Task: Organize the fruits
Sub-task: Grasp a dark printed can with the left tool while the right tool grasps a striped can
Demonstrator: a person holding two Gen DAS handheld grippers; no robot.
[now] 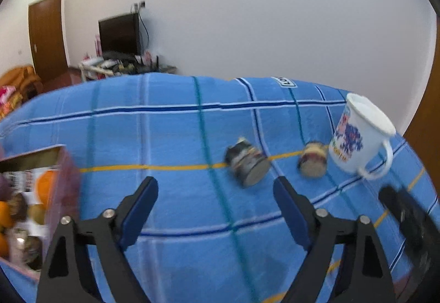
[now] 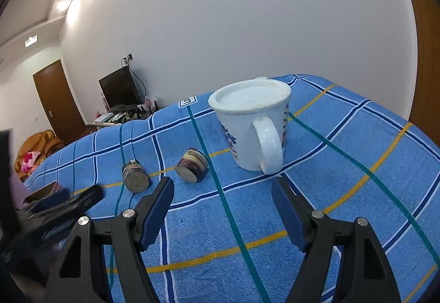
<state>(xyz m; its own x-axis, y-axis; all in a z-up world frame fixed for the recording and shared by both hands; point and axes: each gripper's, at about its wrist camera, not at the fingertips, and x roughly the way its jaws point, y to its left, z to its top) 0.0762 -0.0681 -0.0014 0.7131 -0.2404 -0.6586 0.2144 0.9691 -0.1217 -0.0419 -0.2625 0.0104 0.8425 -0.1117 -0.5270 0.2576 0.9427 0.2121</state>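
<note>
A pinkish open box [image 1: 64,179] at the left edge of the left wrist view holds oranges [image 1: 45,184] and other blurred fruit. My left gripper [image 1: 216,184] is open over the blue plaid cloth [image 1: 178,138], with nothing between its fingers. Just beyond it a dark jar [image 1: 247,162] lies on its side, with a second small jar [image 1: 313,162] to its right. My right gripper [image 2: 222,183] is also open and empty, its right fingertip close to the handle of a white lidded mug [image 2: 253,124]. Both jars [image 2: 136,176] [image 2: 192,165] lie to its front left.
The cloth [image 2: 357,165] covers the whole table, which drops off at the far edge. The mug [image 1: 357,138] stands near the table's right corner. Each gripper shows as a dark blur in the other's view. A TV stand, a door and a sofa are far behind.
</note>
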